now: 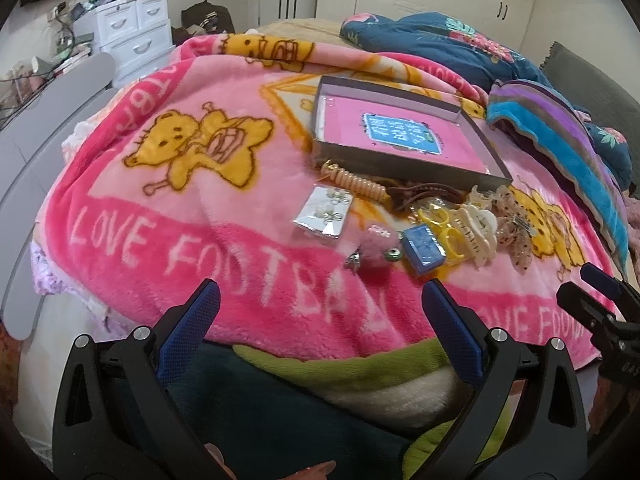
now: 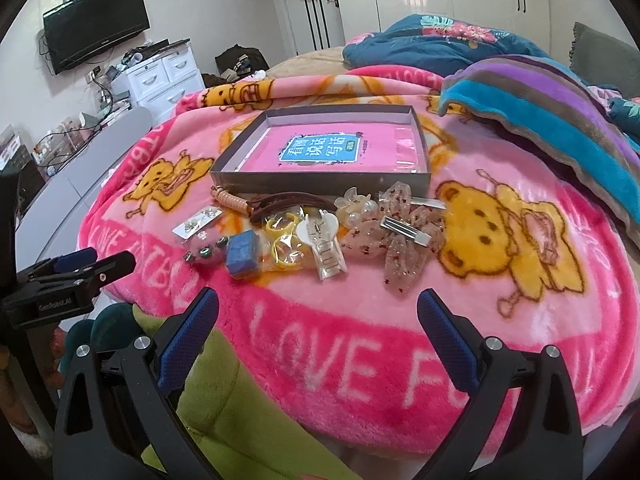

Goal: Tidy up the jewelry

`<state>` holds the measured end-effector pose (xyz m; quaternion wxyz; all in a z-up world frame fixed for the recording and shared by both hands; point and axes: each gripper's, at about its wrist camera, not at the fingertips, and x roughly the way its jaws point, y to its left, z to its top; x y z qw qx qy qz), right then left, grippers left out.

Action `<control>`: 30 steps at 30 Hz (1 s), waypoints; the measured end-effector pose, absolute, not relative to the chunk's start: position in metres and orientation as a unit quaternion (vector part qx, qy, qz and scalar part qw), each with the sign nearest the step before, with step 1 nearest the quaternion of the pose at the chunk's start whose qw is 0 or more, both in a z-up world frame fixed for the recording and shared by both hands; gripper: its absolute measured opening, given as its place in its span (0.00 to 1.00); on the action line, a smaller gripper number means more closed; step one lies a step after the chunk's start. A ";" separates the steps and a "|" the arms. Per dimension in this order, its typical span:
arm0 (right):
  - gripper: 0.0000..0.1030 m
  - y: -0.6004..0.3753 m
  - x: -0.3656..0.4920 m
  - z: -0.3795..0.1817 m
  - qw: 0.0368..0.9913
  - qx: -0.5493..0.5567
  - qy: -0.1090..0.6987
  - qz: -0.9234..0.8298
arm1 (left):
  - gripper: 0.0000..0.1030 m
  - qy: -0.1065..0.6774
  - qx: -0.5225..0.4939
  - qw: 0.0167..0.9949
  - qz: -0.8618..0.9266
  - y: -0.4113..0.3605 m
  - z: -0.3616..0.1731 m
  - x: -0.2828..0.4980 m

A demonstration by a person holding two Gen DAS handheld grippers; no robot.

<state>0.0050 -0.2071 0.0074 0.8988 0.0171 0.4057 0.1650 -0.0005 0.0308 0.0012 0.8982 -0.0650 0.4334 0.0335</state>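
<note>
Two hand-held grippers hover over a bed draped in a pink bear-print blanket (image 2: pixel 360 344): the left hand-held gripper (image 1: pixel 320 300) and the right hand-held gripper (image 2: pixel 318 308) both have fingers spread wide, holding nothing. Hair clips (image 2: pixel 400 240), yellow rings (image 2: pixel 280 240), a small blue box (image 2: pixel 242 256) and a coiled hair tie (image 2: pixel 232 200) lie clustered just before a shallow grey box (image 2: pixel 320 180).

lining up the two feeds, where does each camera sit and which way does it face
Left wrist: on the left gripper, low at the bed's near edge, facing the grey box; its open fingers and the right gripper's tip show.
Right wrist: on the right gripper, further right, facing the same way; its open fingers and the left gripper show.
Shared: box, blue case, pink blanket.
</note>
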 end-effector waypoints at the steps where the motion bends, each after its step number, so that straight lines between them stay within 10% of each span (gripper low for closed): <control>1: 0.96 -0.206 0.008 0.006 0.898 0.018 0.407 0.167 | 0.91 0.435 -0.068 0.897 0.033 0.033 0.000 0.000; 16: 0.96 -0.236 0.056 -0.005 0.900 0.042 0.416 0.125 | 0.91 0.453 -0.059 0.888 -0.048 0.021 -0.028 0.035; 30: 0.96 -0.276 0.089 -0.040 0.880 0.094 0.455 0.096 | 0.59 0.474 -0.008 0.877 -0.076 0.001 -0.053 0.067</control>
